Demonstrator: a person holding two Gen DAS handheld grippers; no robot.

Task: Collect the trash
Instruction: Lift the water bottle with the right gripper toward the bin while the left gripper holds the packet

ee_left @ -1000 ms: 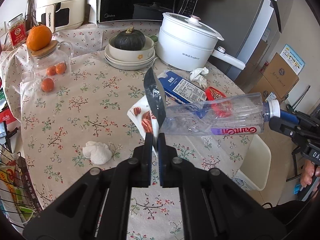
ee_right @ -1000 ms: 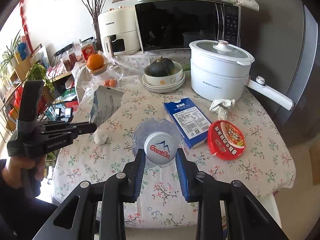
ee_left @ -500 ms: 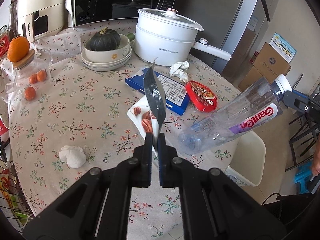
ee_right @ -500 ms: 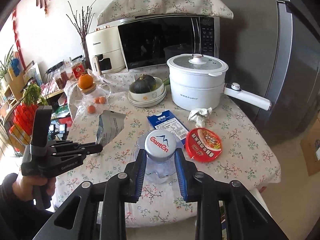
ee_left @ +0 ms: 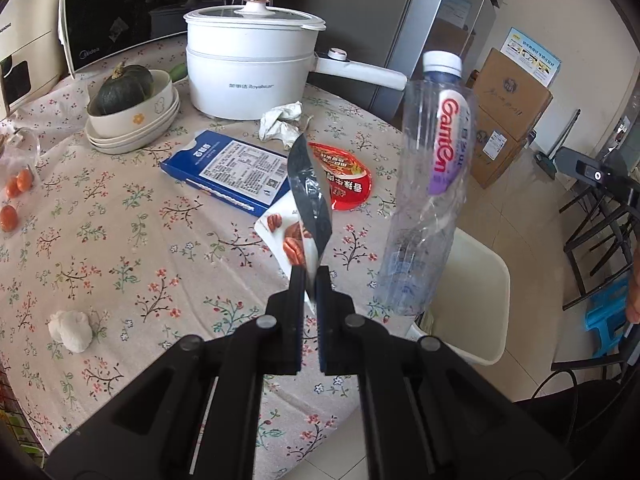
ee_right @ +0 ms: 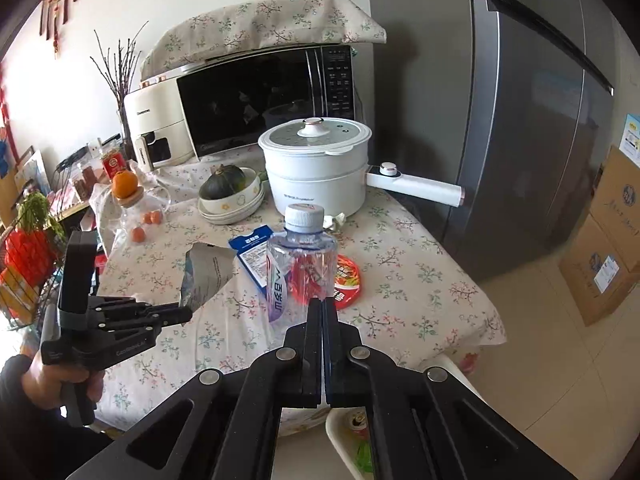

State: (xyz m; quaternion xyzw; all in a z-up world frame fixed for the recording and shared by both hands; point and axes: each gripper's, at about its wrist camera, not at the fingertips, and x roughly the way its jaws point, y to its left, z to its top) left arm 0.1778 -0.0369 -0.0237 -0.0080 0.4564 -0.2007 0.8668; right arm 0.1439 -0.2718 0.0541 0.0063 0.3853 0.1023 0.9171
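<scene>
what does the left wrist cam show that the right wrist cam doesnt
Only left wrist: the tissue ball and the nut packet. Only right wrist: the orange, and a can in the bin. Both: the bottle in mid-air, the pot and the blue box.

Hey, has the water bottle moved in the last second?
Yes. The water bottle has swung from lying level over the table to cap-up past the table edge, above the white bin, judged against the white pot.
</scene>
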